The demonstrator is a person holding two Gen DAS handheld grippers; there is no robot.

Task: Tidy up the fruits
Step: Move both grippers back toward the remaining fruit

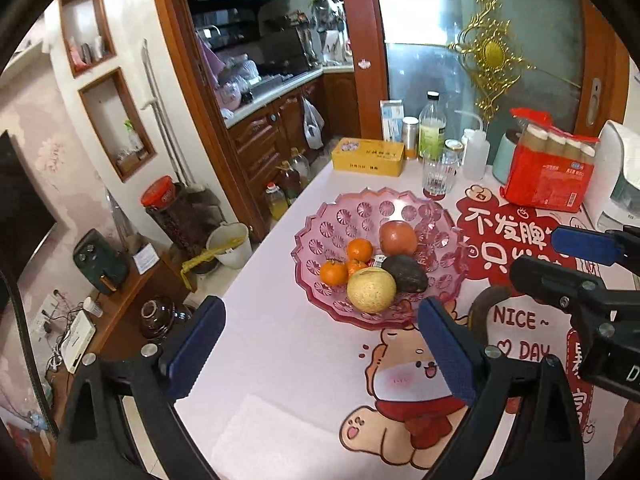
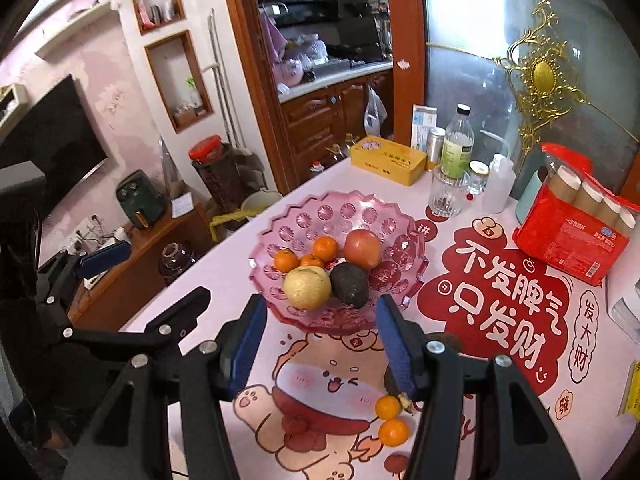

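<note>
- A pink glass fruit bowl [image 2: 408,216] with a scalloped rim stands on the table [image 1: 288,360], which has a cloth with a cartoon print and red patches with white characters.
- In the bowl lie a yellow pear [image 2: 307,287], a dark avocado [image 2: 349,284], a red apple [image 2: 362,249] and three small tangerines [image 2: 325,248]. The pear and the avocado are touching, at the near side of the bowl.
- Two more tangerines [image 2: 394,432] lie on the cloth in front of the bowl, one just beside the other, near the right gripper's right finger.
- The left gripper [image 1: 320,344] is above the near left side of the table. Its blue pads [image 1: 452,356] stand wide apart and nothing is between them.
- The right gripper [image 2: 322,344] is above the table, pointing down to the bowl. Its jaws are partly apart, and I see only the cloth between them; they hold nothing.
- Behind the bowl stand a yellow tin box [image 1: 368,156], an empty drinking glass [image 1: 439,174], a clear bottle with a green label [image 1: 432,128] and a white squeeze bottle [image 1: 475,156].
- At the far right of the table lies a red pack of paper cups [image 2: 576,224].
- Behind the table, a doorway opens to a kitchen with brown cabinets [image 1: 276,136].
</note>
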